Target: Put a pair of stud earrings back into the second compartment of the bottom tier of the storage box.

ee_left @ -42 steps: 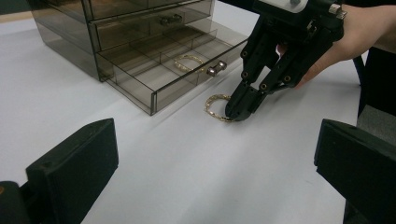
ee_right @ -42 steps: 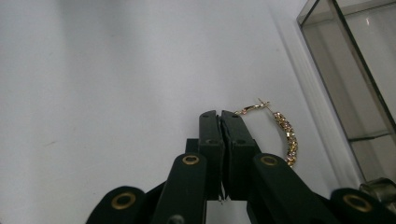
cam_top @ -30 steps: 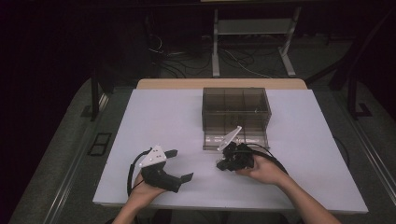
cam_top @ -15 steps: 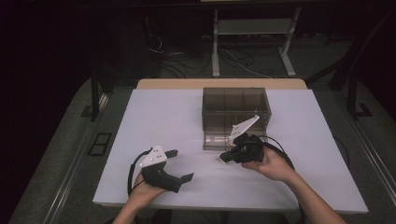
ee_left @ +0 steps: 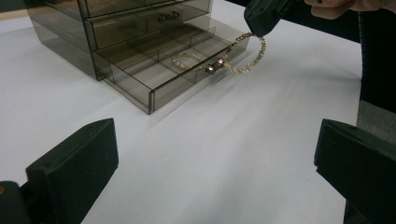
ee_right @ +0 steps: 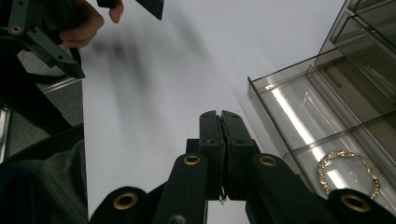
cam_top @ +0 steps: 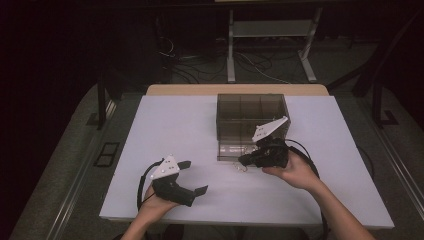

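The right gripper (cam_top: 246, 160), jaws pinched on a gold chain (ee_left: 250, 56), held it just above the open drawer (ee_left: 154, 70), left gripper (cam_top: 195, 177) wide open & idle; next: lower, let go inside.

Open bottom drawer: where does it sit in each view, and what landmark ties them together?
High view: open drawer at centre, in front of the smoky drawer box.
Left gripper view: drawer upper middle, by the gold bracelet hanging from the right gripper.
Right gripper view: drawer at right edge, middle to bottom.
Shared landmark: the smoky drawer box.
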`<state>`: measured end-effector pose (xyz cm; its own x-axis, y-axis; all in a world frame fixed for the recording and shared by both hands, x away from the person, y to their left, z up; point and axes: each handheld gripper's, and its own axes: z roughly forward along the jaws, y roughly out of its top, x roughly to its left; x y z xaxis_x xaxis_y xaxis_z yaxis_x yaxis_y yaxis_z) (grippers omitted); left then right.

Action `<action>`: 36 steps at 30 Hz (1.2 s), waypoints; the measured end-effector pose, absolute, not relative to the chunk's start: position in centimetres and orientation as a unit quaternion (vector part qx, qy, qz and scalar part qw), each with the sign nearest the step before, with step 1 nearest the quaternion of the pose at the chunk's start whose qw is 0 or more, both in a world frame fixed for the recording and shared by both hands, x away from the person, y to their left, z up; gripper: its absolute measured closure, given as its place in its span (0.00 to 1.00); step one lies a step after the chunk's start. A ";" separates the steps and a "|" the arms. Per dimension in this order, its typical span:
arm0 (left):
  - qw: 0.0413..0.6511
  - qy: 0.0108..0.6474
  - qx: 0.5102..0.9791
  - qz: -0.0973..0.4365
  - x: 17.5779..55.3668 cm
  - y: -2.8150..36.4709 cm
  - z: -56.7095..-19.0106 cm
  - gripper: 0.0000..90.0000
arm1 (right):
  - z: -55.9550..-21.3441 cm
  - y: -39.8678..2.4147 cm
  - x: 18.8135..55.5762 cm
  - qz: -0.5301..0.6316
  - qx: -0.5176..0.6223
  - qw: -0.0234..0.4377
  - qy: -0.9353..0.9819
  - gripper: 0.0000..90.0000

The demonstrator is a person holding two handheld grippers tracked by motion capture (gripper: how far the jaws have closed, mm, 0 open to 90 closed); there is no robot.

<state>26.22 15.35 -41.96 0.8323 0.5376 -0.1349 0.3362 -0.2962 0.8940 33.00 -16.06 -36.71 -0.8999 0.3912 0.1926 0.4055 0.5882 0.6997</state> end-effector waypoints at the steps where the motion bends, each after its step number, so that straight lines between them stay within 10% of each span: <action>1: 0.527 0.274 0.799 0.095 26.2 15.3 -42.0 0.00 | -36.6 -16.1 33.1 -0.396 -0.223 0.008 -0.891 0.97; 36: 0.528 0.278 0.797 0.096 26.1 15.4 -41.9 0.00 | -35.5 -19.6 37.6 -0.376 -0.275 -0.018 -0.885 0.97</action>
